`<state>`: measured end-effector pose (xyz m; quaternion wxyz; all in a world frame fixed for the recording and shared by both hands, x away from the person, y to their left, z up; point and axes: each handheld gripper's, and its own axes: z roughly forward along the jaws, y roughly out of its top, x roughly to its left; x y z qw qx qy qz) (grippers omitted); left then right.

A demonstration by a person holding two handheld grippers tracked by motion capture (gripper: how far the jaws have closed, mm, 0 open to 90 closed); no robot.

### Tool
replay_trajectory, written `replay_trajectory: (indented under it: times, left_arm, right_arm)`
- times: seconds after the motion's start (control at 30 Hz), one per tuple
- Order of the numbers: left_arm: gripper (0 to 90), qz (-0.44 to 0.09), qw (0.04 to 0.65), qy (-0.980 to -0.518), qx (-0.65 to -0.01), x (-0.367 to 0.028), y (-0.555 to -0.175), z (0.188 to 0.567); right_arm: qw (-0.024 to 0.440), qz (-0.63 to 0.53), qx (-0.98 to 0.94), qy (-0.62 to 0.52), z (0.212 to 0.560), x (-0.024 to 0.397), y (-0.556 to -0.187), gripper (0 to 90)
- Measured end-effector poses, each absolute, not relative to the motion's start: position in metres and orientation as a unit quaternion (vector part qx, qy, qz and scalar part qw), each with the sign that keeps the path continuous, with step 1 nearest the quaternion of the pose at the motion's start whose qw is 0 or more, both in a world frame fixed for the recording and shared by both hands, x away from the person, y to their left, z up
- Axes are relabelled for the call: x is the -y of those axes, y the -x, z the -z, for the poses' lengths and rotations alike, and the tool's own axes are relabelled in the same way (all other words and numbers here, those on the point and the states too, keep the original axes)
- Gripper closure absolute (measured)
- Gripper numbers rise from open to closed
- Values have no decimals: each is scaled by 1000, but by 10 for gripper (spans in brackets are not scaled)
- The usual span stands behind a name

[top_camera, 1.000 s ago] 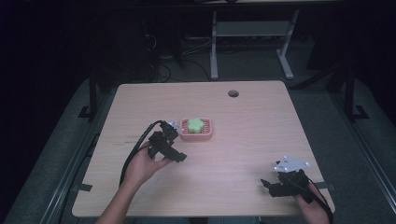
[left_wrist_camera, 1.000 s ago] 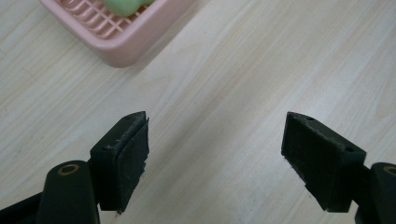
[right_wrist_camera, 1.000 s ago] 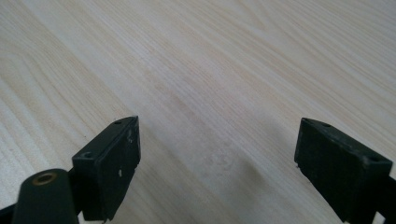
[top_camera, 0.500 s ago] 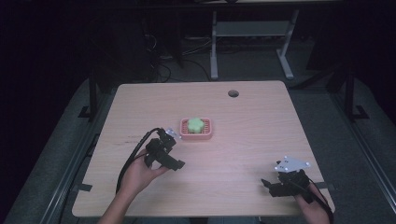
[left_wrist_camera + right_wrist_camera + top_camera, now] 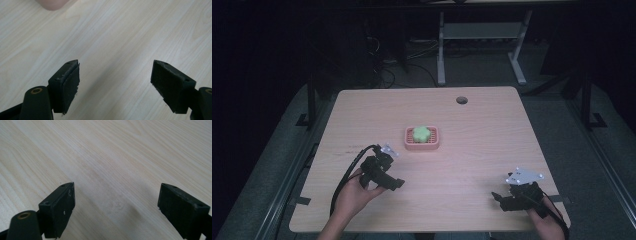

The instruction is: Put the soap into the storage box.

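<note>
- Two grippers sit in our hands; the left gripper [image 5: 384, 175] has its jaws spread wide with nothing between them, over bare wood.
- Our right gripper [image 5: 512, 197] is likewise wide open and empty, low at the table's near right corner.
- Just beyond the left gripper we see a pink tray [image 5: 422, 145] holding a green flower-shaped piece [image 5: 421, 133].
- Both rest mid-table [image 5: 492, 135], well apart from the right gripper.

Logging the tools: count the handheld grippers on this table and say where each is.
2. The left gripper is near the table's front left, below the pink dish; the right gripper is at the front right corner.
</note>
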<state>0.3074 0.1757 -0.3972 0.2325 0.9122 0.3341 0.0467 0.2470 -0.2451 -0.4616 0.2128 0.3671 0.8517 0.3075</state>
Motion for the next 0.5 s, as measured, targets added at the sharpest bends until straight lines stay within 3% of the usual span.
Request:
replay_trajectory:
  times: [0.5]
  left_arm:
    - [229,-55,240,-906,-346,-194,-290,406]
  right_arm:
    - [215,-307,-852,-366,462,246,-247,138]
